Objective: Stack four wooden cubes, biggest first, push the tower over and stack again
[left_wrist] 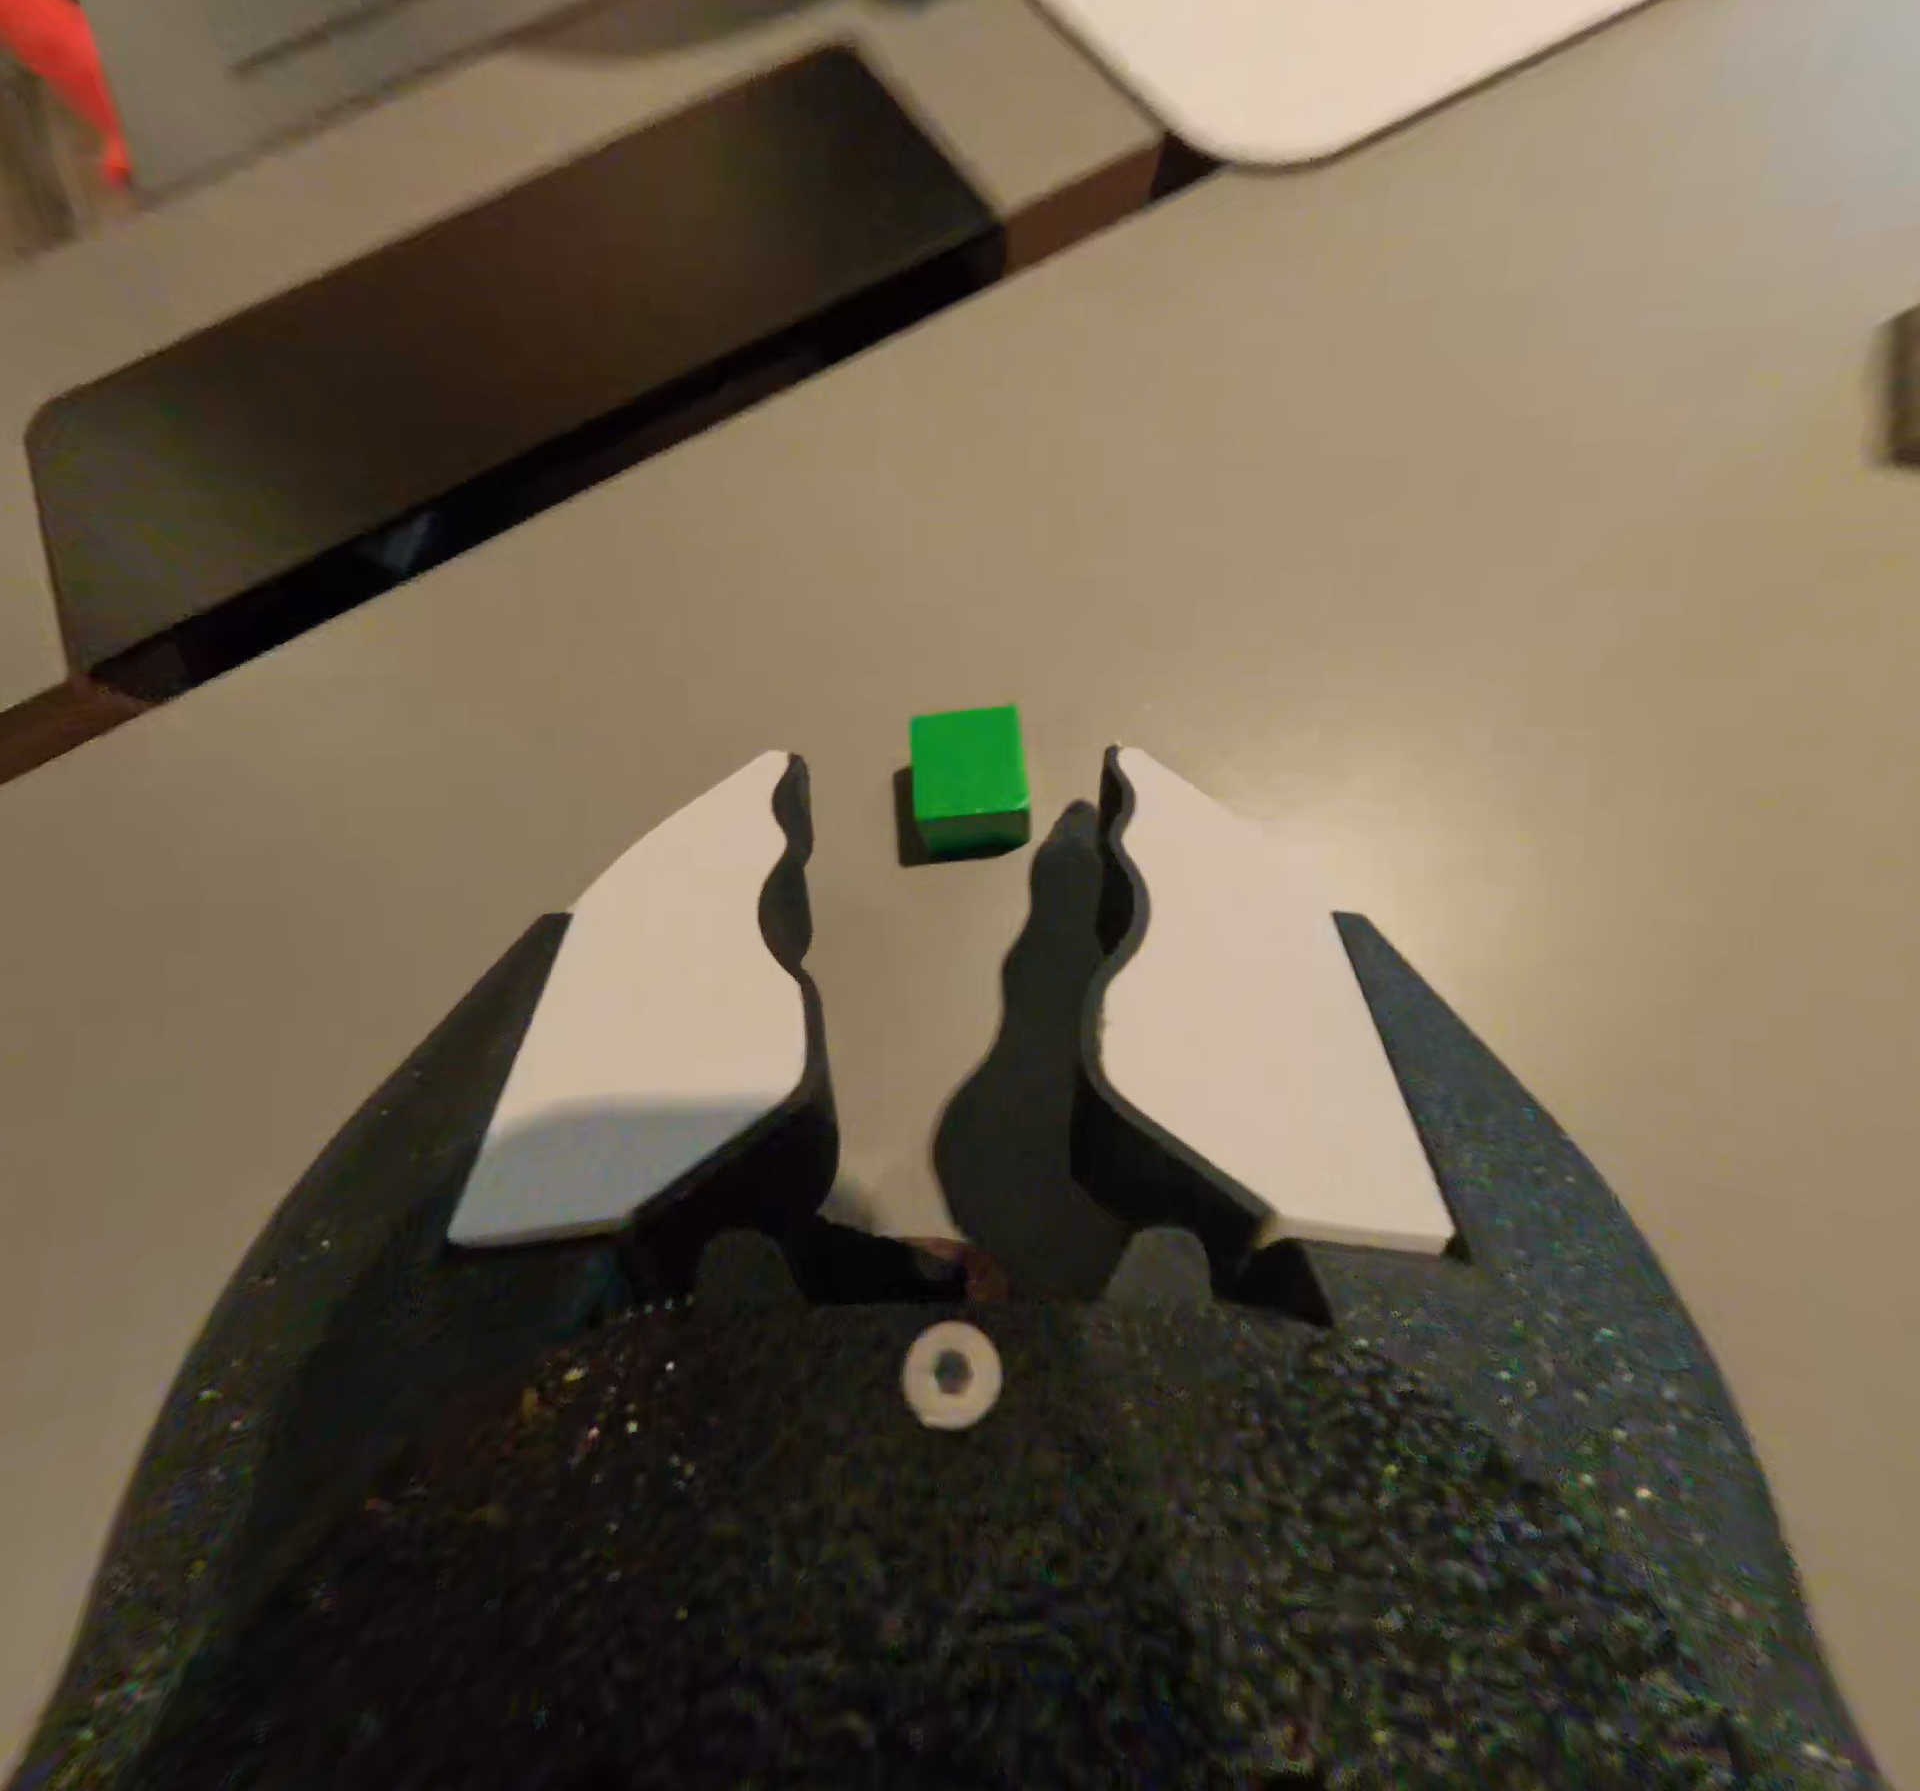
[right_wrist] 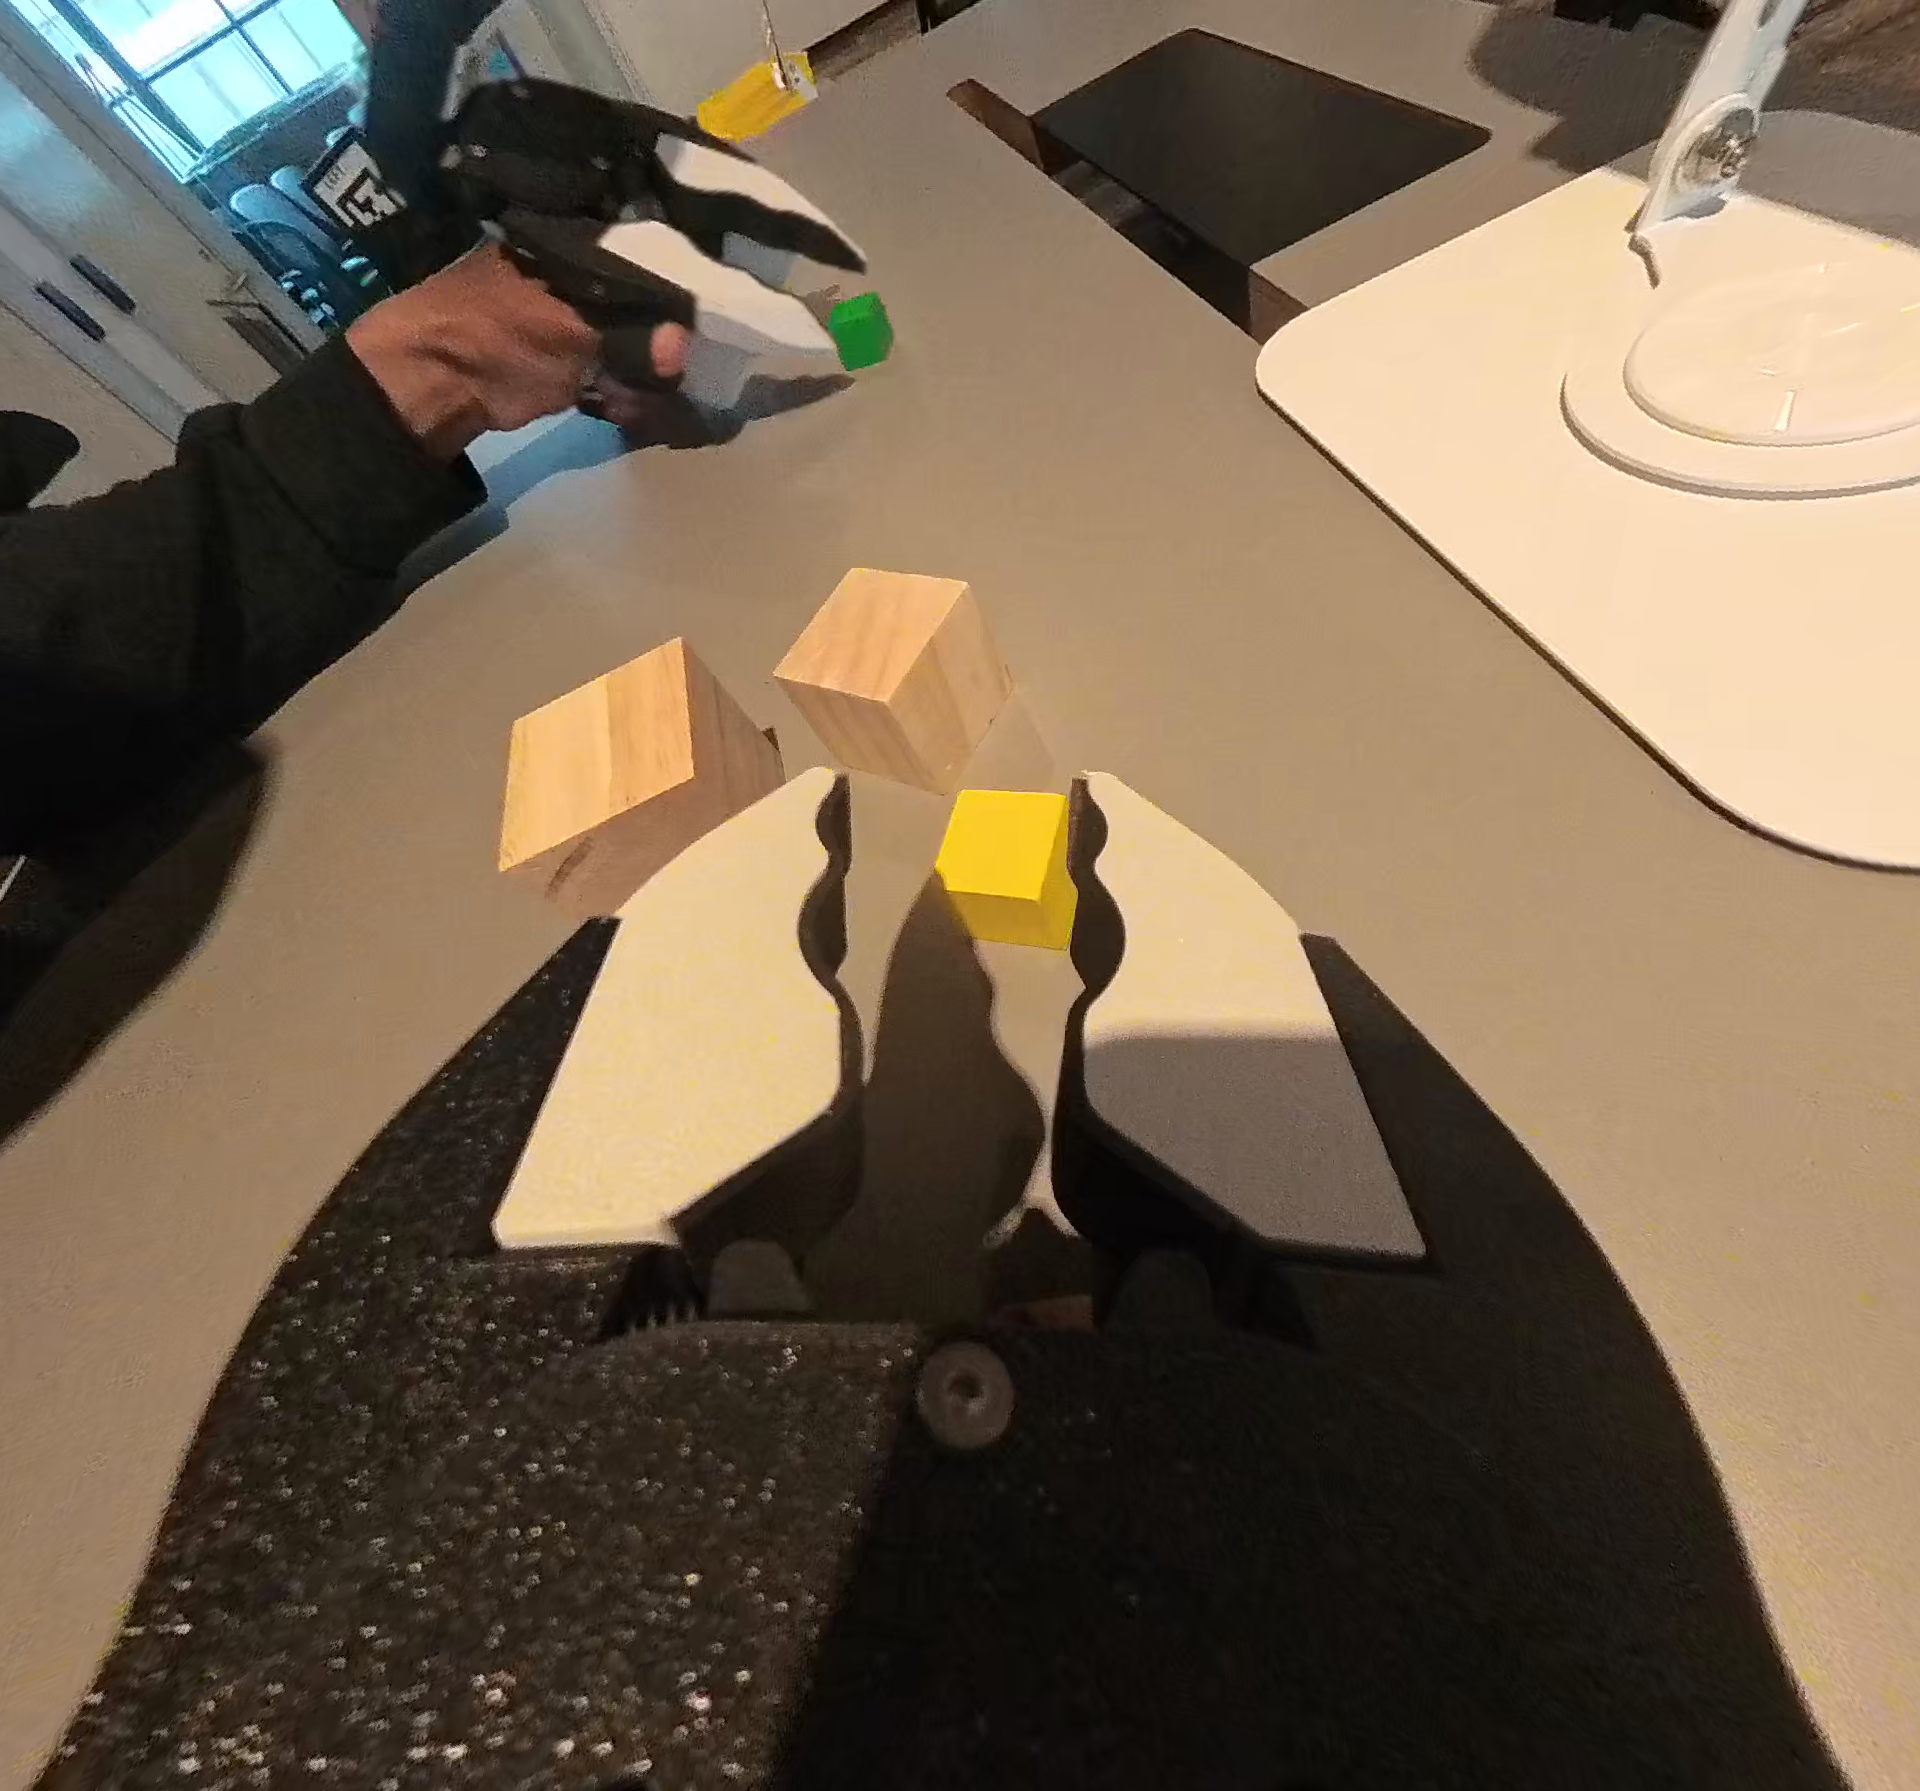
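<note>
Right gripper (right_wrist: 961,791) nearest: jaws released, yellow cube (right_wrist: 1006,866) on bench (right_wrist: 1247,702) between tips, hard by right one. Two big cubes (right_wrist: 894,676) just beyond, left. Left gripper (left_wrist: 954,770): jaws released, green cube (left_wrist: 966,780) dead ahead between tips, ungrasped. No tower yet.

Four cubes lie on the grey table (right_wrist: 1299,702): two plain wooden cubes (right_wrist: 634,765) (right_wrist: 894,676), one yellow cube (right_wrist: 1003,863) and one green cube (left_wrist: 968,775). Two grippers (left_wrist: 951,785) (right_wrist: 961,811), one white lamp base (right_wrist: 1558,494).
</note>
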Demonstrator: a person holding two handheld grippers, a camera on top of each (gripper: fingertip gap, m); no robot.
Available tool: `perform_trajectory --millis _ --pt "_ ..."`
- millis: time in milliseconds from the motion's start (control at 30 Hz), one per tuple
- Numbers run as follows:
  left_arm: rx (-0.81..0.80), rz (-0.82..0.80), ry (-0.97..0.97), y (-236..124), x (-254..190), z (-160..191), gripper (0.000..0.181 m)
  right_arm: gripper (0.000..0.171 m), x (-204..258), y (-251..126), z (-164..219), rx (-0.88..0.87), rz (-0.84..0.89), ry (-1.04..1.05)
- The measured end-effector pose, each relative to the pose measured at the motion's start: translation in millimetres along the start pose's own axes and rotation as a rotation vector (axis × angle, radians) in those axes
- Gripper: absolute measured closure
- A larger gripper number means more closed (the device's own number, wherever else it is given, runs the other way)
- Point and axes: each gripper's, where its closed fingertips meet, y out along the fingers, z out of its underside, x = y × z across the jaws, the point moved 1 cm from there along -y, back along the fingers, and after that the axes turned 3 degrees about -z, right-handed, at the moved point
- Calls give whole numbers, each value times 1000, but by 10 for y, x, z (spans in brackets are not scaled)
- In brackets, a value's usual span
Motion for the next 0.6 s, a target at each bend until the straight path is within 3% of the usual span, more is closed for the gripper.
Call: perform_trajectory --millis 133,267,367,433,600 --pt "76 -57 39 74 13 57 159 133 -2 -3 -14 -12 1 -2" --pt "3 -48 55 59 -53 -55 160 134 -14 -34 -52 -49 -7 16" --pt "-239 193 -66 -49 -530 -545 160 134 -13 -55 -76 -74 -12 17" --pt "-320 309 -73 -126 -927 -888 160 133 -24 -79 -102 -99 -12 23" --pt "-236 454 174 -52 -2095 -1383 160 131 -49 -124 -147 -143 -12 41"
